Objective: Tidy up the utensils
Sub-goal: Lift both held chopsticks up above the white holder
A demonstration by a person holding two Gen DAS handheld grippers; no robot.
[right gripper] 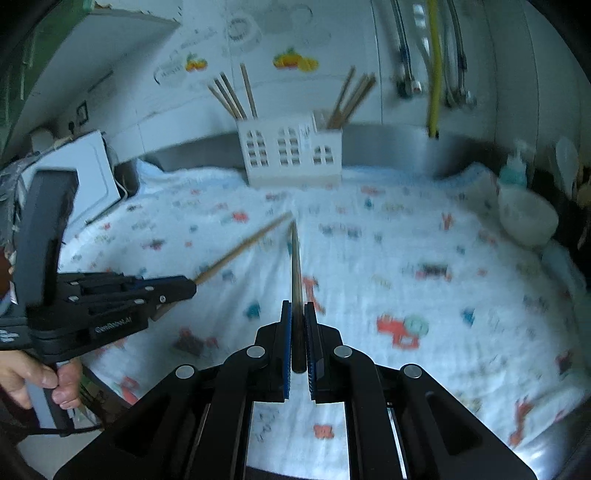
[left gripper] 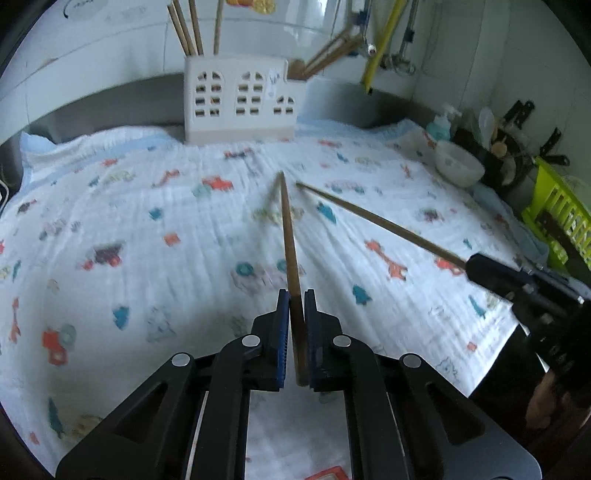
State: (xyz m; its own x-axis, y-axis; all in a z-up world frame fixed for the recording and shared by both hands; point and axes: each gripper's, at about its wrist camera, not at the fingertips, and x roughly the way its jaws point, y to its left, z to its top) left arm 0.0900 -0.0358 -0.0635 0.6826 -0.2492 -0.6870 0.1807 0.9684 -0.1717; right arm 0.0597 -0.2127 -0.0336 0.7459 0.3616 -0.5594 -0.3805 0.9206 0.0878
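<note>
Motion blur softens both views, and the far corners of the desk (left gripper: 424, 369) are hard to read. The left hand-held gripper (left gripper: 296, 295) pinches a wooden chopstick (left gripper: 289, 236) between its blue pads, the stick pointing forward above a white cloth (left gripper: 147, 258) printed with small vehicles. The right hand-held gripper (right gripper: 297, 304) likewise pinches a second chopstick (right gripper: 295, 266), its tip raised close to the tip of the other one. Each gripper's body enters the other's view from the side, cut off by the frame edge. At the back of the cloth stands a white utensil holder (left gripper: 240, 103) with window-shaped cutouts: one bundle of chopsticks (left gripper: 188, 29) rises from its left compartment, another (left gripper: 332, 51) leans out of the right one; the middle compartment's contents cannot be made out. To the right, a white bowl (left gripper: 458, 166), a teal bottle (left gripper: 439, 125) and a lime-green rack (left gripper: 561, 214) crowd the edge, partly cut off.
</note>
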